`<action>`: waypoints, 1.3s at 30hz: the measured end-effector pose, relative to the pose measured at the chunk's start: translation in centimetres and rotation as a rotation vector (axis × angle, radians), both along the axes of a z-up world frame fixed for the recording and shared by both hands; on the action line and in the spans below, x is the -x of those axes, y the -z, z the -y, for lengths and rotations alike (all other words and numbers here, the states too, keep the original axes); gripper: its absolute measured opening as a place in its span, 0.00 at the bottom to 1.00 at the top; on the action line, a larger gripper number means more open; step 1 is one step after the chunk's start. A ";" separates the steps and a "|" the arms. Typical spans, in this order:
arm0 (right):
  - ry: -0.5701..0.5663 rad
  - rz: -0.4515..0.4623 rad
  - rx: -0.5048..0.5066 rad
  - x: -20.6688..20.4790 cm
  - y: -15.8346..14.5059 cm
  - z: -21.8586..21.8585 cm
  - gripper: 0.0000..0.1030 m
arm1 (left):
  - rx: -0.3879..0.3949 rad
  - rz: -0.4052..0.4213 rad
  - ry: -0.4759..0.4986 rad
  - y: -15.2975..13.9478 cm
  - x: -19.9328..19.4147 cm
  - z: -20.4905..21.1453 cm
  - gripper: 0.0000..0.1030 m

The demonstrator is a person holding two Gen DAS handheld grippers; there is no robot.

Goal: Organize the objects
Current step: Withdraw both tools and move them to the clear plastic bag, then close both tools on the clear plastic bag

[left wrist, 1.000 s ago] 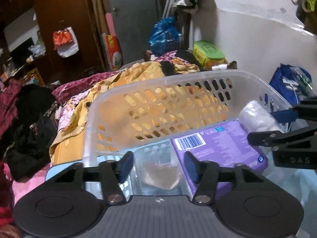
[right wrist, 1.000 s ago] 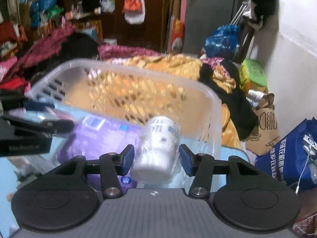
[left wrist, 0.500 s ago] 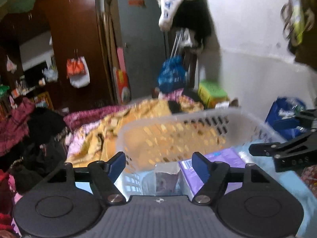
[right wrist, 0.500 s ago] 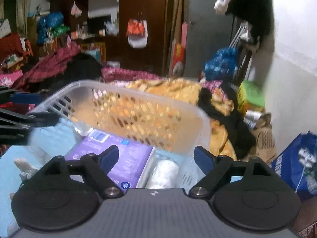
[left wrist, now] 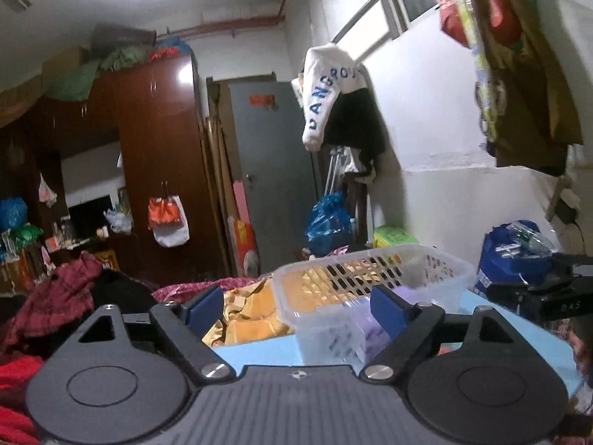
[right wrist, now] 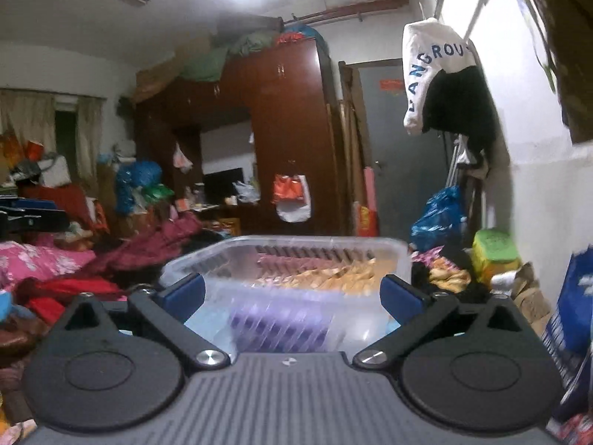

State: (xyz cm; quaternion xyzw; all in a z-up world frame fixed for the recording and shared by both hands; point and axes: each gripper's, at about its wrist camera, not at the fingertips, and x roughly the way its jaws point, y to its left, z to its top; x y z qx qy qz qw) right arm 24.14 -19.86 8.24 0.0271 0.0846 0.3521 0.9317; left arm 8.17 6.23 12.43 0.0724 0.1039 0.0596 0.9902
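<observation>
A clear plastic basket (left wrist: 374, 278) with slotted walls stands on a light blue table (left wrist: 259, 350). It also shows in the right wrist view (right wrist: 289, 259). A purple pack (right wrist: 281, 320) lies inside it, seen through the wall, and shows faintly in the left wrist view (left wrist: 374, 333). My left gripper (left wrist: 296, 306) is open and empty, pulled back in front of the basket's left corner. My right gripper (right wrist: 292, 293) is open and empty, level with the basket's near wall. The right gripper also shows at the right edge of the left wrist view (left wrist: 548, 296).
A bed with an orange-yellow blanket (left wrist: 252, 300) and piled red clothes (right wrist: 74, 282) lies behind the table. A dark wardrobe (left wrist: 155, 170) and grey door (left wrist: 274, 170) stand at the back. A blue bag (left wrist: 515, 256) sits by the right wall.
Both grippers have pulled back and tilted up from over the basket. The right gripper opened and let go of the white roll, which stayed in the basket. The left jaws also widened.
</observation>
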 end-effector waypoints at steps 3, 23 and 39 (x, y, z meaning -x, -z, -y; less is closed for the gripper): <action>-0.007 -0.005 0.012 0.8 1.8 0.8 1.00 | 0.021 0.020 0.006 2.5 1.4 0.3 0.86; -0.121 -0.077 0.011 1.4 7.4 2.0 0.90 | 0.293 -0.079 0.058 16.9 2.8 -0.2 0.86; -0.117 -0.064 0.081 2.6 9.1 1.2 0.66 | 0.245 -0.084 0.075 18.4 2.1 1.6 0.74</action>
